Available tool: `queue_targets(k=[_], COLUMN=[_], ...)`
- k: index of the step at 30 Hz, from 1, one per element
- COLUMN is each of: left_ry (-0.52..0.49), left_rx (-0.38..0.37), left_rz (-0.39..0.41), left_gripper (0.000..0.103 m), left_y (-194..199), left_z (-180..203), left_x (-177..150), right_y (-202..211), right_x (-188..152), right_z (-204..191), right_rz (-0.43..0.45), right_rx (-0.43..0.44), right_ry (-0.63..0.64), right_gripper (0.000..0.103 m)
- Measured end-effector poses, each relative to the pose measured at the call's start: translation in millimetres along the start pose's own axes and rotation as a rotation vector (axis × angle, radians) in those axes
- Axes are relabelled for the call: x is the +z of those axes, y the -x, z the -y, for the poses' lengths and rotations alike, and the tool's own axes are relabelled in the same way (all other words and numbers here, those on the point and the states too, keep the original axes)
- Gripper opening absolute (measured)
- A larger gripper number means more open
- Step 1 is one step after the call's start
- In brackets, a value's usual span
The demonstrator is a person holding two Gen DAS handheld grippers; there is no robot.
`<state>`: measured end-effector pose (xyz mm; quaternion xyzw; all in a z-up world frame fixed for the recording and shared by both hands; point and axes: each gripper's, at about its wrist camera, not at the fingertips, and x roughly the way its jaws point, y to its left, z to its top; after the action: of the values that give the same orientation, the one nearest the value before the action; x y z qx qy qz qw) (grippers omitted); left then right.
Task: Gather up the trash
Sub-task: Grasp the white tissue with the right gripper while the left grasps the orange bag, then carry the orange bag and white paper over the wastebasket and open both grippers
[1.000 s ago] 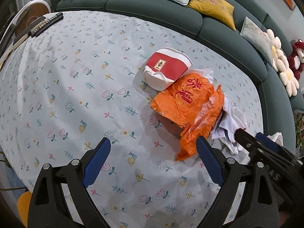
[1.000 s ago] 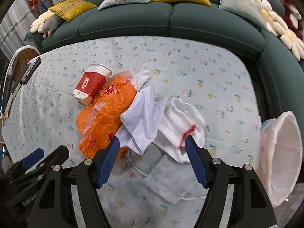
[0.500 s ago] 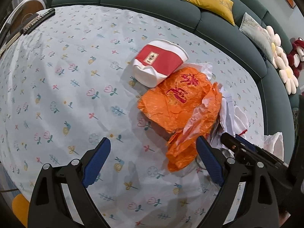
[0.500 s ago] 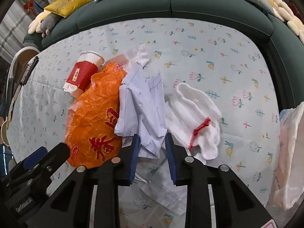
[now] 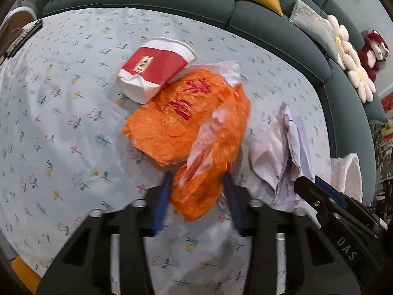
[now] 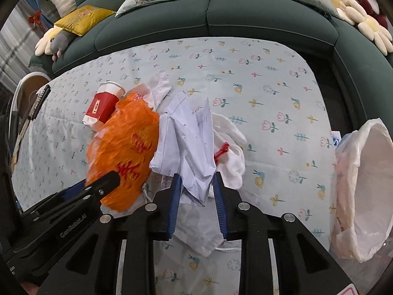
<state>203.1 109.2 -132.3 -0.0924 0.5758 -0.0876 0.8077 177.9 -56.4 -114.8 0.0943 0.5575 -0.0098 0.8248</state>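
A crumpled orange plastic bag (image 5: 186, 118) lies on the floral tablecloth. My left gripper (image 5: 196, 196) is closing its jaws on the bag's near end, and the blue pads touch it on both sides. A squashed red and white paper cup (image 5: 154, 66) lies just beyond the bag. To the right, my right gripper (image 6: 196, 194) is shut on a lower corner of the crumpled white paper (image 6: 191, 132). A white glove with a red cuff (image 6: 233, 157) lies against the paper, and a white face mask (image 6: 196, 236) lies under the gripper.
An open white trash bag (image 6: 361, 179) hangs at the table's right edge. The table (image 6: 245, 73) wears a light floral cloth. A dark green sofa (image 6: 221, 19) with cushions and plush toys curves behind it. A black bar-shaped object (image 6: 36, 100) lies at the far left edge.
My left gripper moved in over the orange bag and closed its wide-open jaws on the near end. The right gripper closed on the white paper and shifted it away from the bag.
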Motion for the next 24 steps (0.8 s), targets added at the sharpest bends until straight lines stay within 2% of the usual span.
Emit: queue_targets(k=[1, 13, 24], left_ry=[-0.01, -0.079, -0.175], left_rx=[-0.005, -0.042, -0.089], left_rz=[-0.002, 0.059, 0.138], left_gripper=[0.01, 0.009, 0.009], left_y=[1.1, 43.1, 88.2], left_z=[2.4, 40.1, 101.0], left_x=[-1.6, -20.0, -28.2], right_y=[2.7, 47.7, 106.7], right_x=[-1.3, -14.3, -22.7], right_z=[0.7, 17.5, 53.1], right_rz=[0.003, 0.074, 0.185], right_rx=[-0.001, 0.011, -0.004], right_ry=[0.001, -0.022, -0.063], right_gripper=[0.026, 0.025, 0.024])
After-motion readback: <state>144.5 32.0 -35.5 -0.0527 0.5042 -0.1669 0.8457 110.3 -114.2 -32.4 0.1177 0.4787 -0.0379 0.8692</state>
